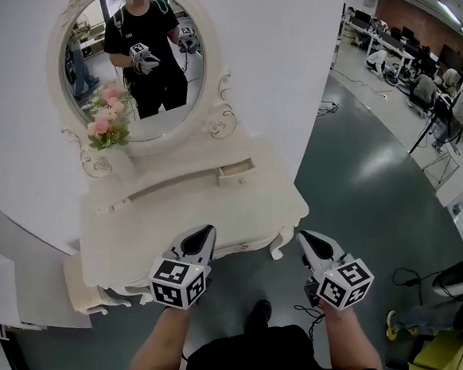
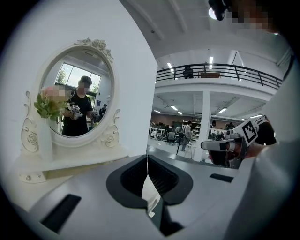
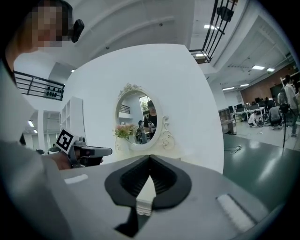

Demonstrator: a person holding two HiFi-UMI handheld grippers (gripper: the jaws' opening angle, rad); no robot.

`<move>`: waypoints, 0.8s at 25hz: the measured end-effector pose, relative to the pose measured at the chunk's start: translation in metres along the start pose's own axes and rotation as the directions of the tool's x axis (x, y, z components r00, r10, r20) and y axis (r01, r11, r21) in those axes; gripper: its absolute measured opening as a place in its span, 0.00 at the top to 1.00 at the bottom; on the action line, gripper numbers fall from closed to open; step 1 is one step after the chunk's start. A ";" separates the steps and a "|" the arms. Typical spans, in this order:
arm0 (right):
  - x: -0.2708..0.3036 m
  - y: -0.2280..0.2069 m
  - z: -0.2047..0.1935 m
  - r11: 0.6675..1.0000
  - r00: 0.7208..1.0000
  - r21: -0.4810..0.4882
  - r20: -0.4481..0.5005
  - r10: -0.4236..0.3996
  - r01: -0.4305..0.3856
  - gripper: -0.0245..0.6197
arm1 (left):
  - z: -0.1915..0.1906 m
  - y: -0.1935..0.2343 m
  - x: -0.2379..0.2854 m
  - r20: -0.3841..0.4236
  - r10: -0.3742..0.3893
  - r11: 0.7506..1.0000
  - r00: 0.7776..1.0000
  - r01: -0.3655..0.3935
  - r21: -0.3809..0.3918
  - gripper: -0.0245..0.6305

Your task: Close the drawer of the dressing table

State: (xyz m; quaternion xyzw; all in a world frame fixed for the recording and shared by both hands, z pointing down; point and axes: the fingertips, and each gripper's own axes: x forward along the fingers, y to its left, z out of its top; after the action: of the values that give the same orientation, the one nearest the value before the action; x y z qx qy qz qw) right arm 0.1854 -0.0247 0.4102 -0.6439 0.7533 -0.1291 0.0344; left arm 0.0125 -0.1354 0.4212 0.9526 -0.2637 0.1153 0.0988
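Presently: left hand-held gripper [image 1: 205, 232], right hand-held gripper [image 1: 303, 237], jaws pressed together, holding nothing; small desk drawer [image 1: 237, 170] ajar, its inside hidden.

Drawer [image 1: 236, 172] tiny; how far open unclear.

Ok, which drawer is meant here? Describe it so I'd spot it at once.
Find the white dressing table with its oval mirror. Just below the mirror's right edge, right of the flowers, sits a small drawer; it alone juts forward.
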 end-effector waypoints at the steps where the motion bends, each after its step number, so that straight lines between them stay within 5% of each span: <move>1: 0.007 -0.010 0.001 1.000 1.000 0.009 -0.006 0.010 -0.010 0.95 | 0.003 0.002 0.010 -0.003 0.012 1.000 1.000 -0.012 -0.004 0.95; 9: 0.056 -0.054 0.003 0.995 0.994 0.031 -0.051 0.094 -0.092 0.95 | 0.026 0.021 0.063 0.001 0.090 0.996 0.996 -0.090 -0.007 0.95; 20: 0.131 -0.055 0.012 0.991 0.985 0.013 -0.107 0.132 -0.131 0.95 | 0.035 0.070 0.094 0.007 0.090 0.995 0.996 -0.089 -0.046 0.95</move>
State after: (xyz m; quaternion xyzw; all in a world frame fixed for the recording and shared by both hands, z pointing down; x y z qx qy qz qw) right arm 0.2187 -0.1624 0.4269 -0.5847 0.7946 -0.1632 0.0041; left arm 0.0598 -0.2482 0.4220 0.9378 -0.3091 0.1094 0.1141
